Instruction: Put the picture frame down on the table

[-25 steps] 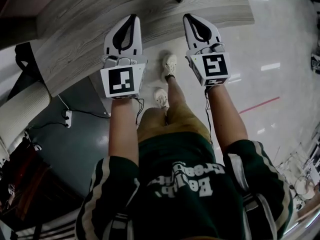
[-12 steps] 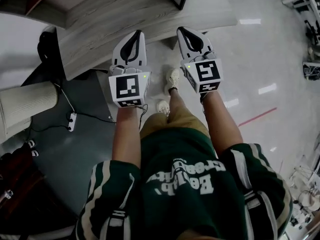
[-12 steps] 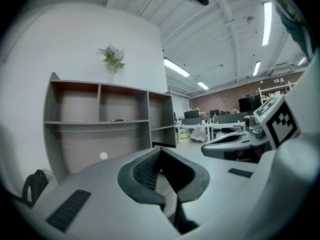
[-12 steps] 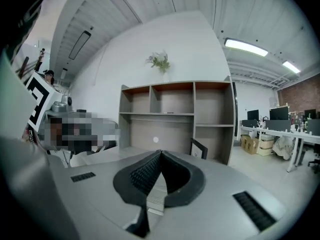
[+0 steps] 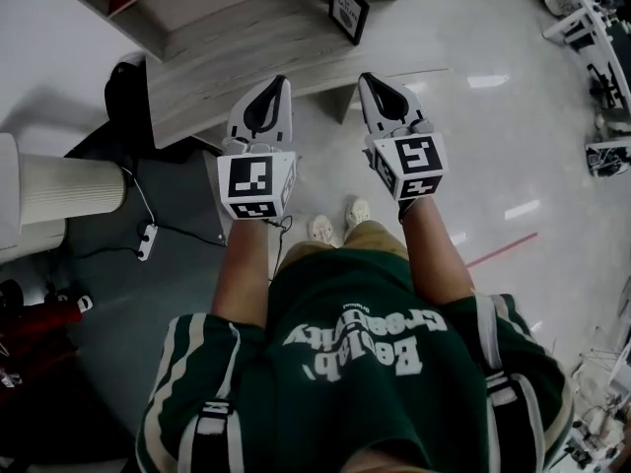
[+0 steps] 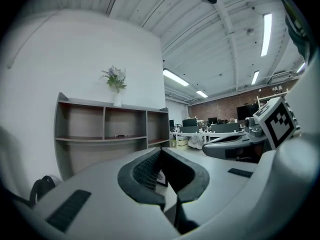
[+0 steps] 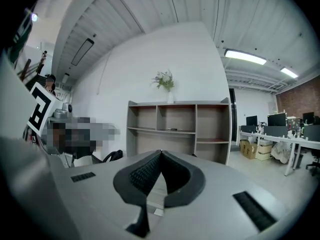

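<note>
Head view: the frame (image 5: 349,9) stands upright on the counter (image 5: 227,57), toward its far side. It faces the person and nothing holds it, so it is prob. propped on its own back stand.

L claw (image 5: 280,83) and R claw (image 5: 366,78) hang side by side over the floor. Both are well apart from the frame, tips aimed at the counter's near edge. Each is closed tip to tip w/ nothing between. In the L gripper view the ribbed pads (image 6: 145,171) meet at the front, and the R gripper view shows the same.

A small dark-edged thing shows through the L loop. It may be the frame, but it's too small to be sure.

My read: the frame is already down, and the claws are level and closed as a neutral rest pose, not a grasp. The person stands short of the counter, so reaching the frame would need a step in.

A shelf (image 7: 175,129) stands behind the counter.
</note>
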Demonstrator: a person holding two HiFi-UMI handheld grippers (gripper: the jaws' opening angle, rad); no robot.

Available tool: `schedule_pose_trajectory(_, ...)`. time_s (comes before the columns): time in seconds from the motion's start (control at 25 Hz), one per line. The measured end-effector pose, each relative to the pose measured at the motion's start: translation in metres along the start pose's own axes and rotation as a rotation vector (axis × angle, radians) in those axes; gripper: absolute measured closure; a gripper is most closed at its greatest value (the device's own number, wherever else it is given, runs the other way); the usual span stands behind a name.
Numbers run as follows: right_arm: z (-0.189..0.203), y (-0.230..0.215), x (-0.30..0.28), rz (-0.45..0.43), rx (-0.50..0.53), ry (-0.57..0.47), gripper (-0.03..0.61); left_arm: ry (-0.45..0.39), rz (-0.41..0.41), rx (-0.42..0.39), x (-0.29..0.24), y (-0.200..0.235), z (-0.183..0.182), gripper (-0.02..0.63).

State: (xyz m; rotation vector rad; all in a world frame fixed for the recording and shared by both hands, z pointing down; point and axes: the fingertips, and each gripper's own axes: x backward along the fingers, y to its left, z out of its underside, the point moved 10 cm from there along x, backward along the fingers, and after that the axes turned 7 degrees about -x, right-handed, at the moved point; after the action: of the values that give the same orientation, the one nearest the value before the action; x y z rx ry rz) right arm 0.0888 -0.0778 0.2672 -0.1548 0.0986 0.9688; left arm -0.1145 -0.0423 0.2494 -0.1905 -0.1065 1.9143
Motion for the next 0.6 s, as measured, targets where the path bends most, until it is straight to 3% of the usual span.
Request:
schedule_pose_trajectory(0.2,-0.015,0.008,0.026,-0.02,0.01,-0.007,0.545,-0.028,0.029,-0.003,0.022,-0.014,-0.023,0.595)
schedule_pose_trajectory(0.6,-0.038,0.01,0.072,-0.108,0.036,-0.029,0.545,-0.042,-0.014,-0.019,0.053,-0.053,-0.058,0.595)
